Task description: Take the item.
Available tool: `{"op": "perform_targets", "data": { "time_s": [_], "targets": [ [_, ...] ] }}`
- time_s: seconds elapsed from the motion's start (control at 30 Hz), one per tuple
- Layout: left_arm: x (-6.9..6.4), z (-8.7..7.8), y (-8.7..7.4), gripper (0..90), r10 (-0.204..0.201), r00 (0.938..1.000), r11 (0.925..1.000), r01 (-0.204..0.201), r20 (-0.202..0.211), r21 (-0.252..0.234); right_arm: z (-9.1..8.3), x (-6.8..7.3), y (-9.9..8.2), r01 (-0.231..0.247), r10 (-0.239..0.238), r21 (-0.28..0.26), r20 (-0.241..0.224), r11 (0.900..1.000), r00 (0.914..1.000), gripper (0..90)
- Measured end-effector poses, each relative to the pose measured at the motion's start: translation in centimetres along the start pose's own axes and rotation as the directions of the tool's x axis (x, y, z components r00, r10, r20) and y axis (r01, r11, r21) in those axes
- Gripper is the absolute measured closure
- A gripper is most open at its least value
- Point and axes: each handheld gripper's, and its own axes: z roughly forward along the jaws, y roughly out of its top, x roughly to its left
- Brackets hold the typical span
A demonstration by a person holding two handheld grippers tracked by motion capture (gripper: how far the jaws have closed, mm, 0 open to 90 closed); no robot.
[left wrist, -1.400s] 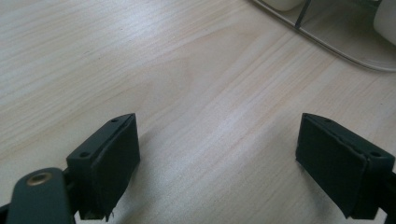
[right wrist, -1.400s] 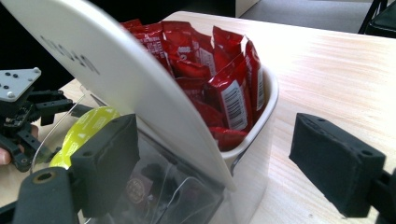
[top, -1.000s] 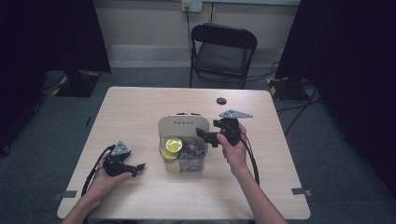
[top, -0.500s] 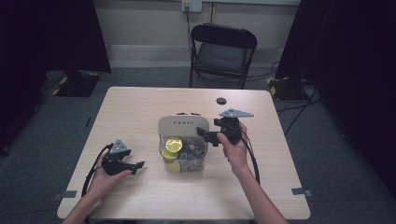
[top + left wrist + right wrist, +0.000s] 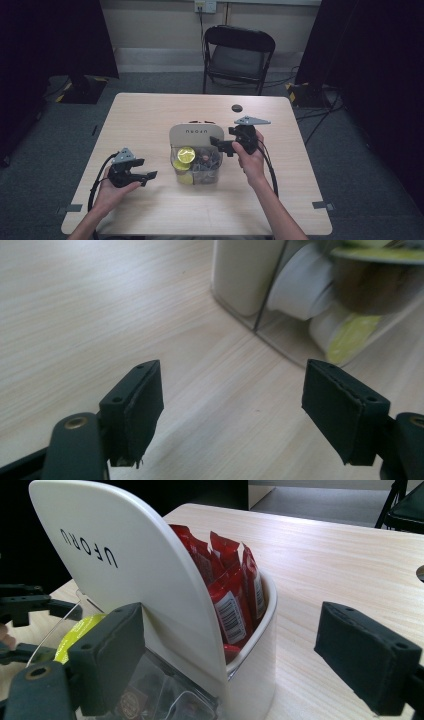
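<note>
A cream and clear organizer (image 5: 195,134) marked UFORU stands mid-table. Red packets (image 5: 235,595) fill its back pocket, and yellow-lidded cups (image 5: 186,154) sit in the clear front part. My left gripper (image 5: 150,176) hovers left of the organizer and points at it. Its jaws have just been closing with nothing between them, and they stand apart over bare wood (image 5: 232,390). My right gripper (image 5: 216,144) is at the organizer's right side, open. In the right gripper view its jaws (image 5: 230,645) straddle the back pocket and cream panel (image 5: 125,560) without pressing on them.
A small black disc (image 5: 236,108) lies on the table behind the organizer. A black folding chair (image 5: 239,55) stands beyond the far edge. Cables trail from both grippers toward the near edge. Bare tabletop (image 5: 145,120) spreads to the left and right.
The left gripper has lifted slightly above the table. The right hand and the organizer have stayed where they were.
</note>
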Motion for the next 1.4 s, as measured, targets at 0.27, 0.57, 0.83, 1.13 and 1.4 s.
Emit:
{"op": "perform_targets", "data": {
  "time_s": [0.27, 0.57, 0.83, 1.13, 1.4],
  "targets": [
    [-0.9, -0.9, 1.2, 28.0, 0.021, 0.9985, 0.9986, -0.018, 0.050, -0.049, -0.3, -0.2, 0.1, -0.006, 0.006, -0.009, 0.009, 0.9999, 0.9999, 12.2],
    [-2.6, -0.7, 3.8, 30.5, 0.048, 0.9940, 0.9935, -0.038, 0.099, -0.107, -0.3, -0.1, 0.1, -0.001, 0.001, -0.006, 0.011, 1.0000, 0.9999, 12.1],
    [-4.5, -0.5, 7.2, 31.5, 0.132, 0.9844, 0.9823, -0.114, 0.117, -0.149, 0.0, -0.2, 0.0, -0.006, 0.006, -0.002, -0.002, 1.0000, 1.0000, 11.6],
    [-5.8, 0.8, 9.6, 37.4, 0.160, 0.9723, 0.9771, -0.132, 0.170, -0.167, -0.1, 0.1, 0.0, 0.004, -0.004, -0.013, 0.012, 0.9999, 0.9999, 12.3],
    [-5.9, 3.1, 9.8, 39.1, 0.158, 0.9682, 0.9805, -0.130, 0.194, -0.147, -0.1, 0.2, 0.0, 0.003, -0.002, -0.014, 0.011, 0.9999, 0.9999, 12.3]
  ]
}}
